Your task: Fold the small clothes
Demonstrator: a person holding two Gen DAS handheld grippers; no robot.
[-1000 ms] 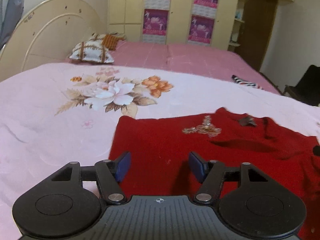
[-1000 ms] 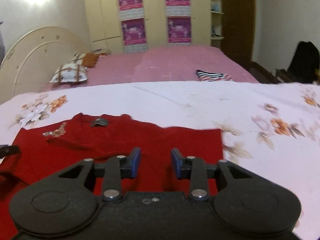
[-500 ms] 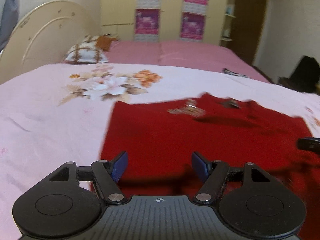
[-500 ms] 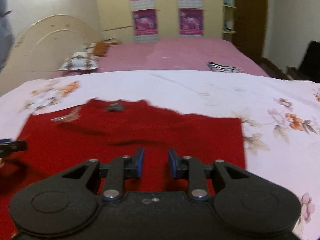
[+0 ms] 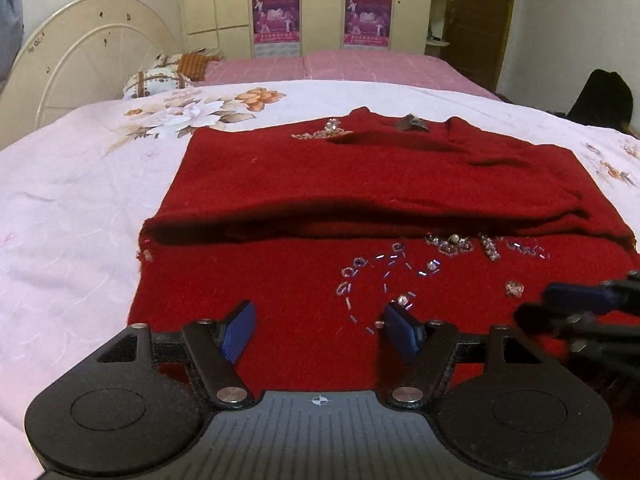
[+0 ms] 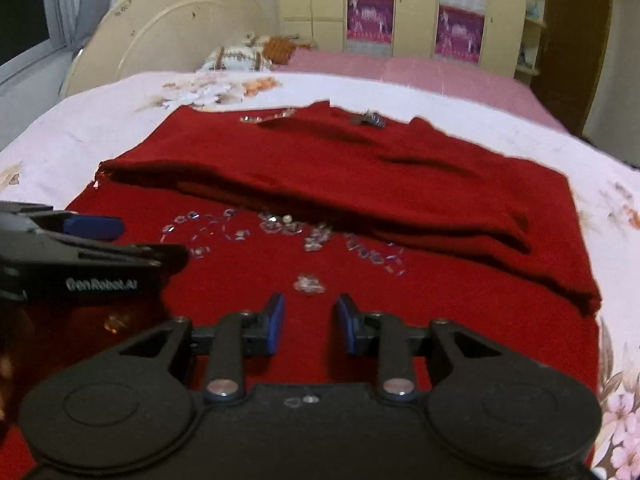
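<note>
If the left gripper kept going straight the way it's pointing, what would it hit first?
Likely the red sweater: the open left gripper aims over its beaded front toward the folded-over edge. Its height above the cloth is unclear.

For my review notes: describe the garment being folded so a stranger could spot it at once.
On the pale pink floral bedspread lies a deep red knit top, folded over itself, just beyond both open grippers. Only it carries glassy bead embroidery; the patterned pillow sits far back.
</note>
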